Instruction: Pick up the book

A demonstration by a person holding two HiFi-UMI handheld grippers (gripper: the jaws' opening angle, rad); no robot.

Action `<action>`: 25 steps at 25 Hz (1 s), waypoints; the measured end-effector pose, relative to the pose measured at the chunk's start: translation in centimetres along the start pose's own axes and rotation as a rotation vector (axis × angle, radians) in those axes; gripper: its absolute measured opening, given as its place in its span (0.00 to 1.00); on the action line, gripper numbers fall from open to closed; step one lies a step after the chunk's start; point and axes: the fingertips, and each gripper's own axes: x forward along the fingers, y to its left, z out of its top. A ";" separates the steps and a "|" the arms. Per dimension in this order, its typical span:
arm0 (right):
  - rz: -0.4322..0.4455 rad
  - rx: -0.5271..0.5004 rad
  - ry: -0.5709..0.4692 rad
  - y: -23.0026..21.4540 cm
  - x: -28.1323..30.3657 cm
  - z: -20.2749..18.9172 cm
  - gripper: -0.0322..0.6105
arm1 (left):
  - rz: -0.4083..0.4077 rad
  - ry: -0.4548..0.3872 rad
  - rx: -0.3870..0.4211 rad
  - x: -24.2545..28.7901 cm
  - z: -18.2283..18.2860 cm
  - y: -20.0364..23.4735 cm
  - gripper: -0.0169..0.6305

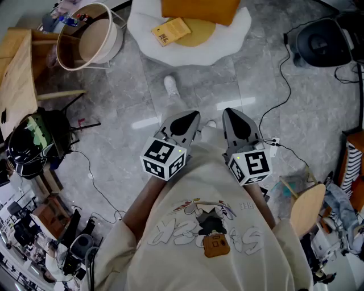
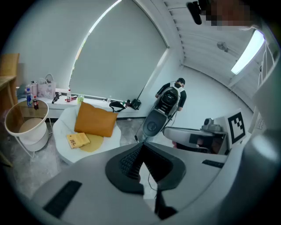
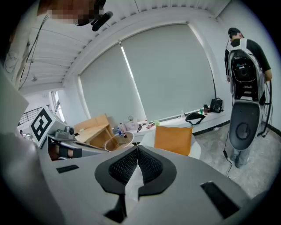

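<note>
Two closed tongs (image 1: pixel 190 119) (image 1: pixel 232 118) — book (image 1: pixel 170 30) apart.

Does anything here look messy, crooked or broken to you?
Nothing looks spilled or broken. The book lies at an angle on the white seat, partly over its yellow round patch, beside the orange cushion. Loose black cables trail across the grey floor, which could trip someone.

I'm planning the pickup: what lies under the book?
The book lies flat, partly on the yellow patch of the white cushion, partly on its white. Anything directly beneath the book is hidden.
</note>
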 end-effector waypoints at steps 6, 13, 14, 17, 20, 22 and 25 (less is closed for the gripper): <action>0.085 0.007 -0.027 4.1 -5.6 -2.1 0.09 | 0.059 -0.013 0.085 -4.9 -2.2 -5.1 0.04; 0.146 0.013 -0.045 8.3 -6.2 -2.7 0.09 | 0.093 -0.029 0.163 -8.4 -2.7 -6.0 0.04; 0.152 0.028 -0.049 8.3 -6.5 -2.6 0.09 | 0.101 -0.031 0.163 -8.7 -2.6 -6.1 0.04; 0.149 0.030 -0.055 7.3 -7.3 -2.4 0.09 | 0.134 -0.058 0.125 -9.1 -2.9 -6.6 0.04; 0.149 0.025 -0.069 6.6 -8.6 -2.8 0.09 | 0.165 -0.065 0.093 -9.6 -4.5 -7.6 0.04; 0.149 0.023 -0.071 5.7 -9.4 -3.3 0.09 | 0.178 -0.065 0.089 -9.6 -5.4 -8.5 0.03; 0.153 0.018 -0.046 4.6 -10.0 -4.3 0.09 | 0.201 -0.080 0.058 -9.5 -5.8 -9.1 0.04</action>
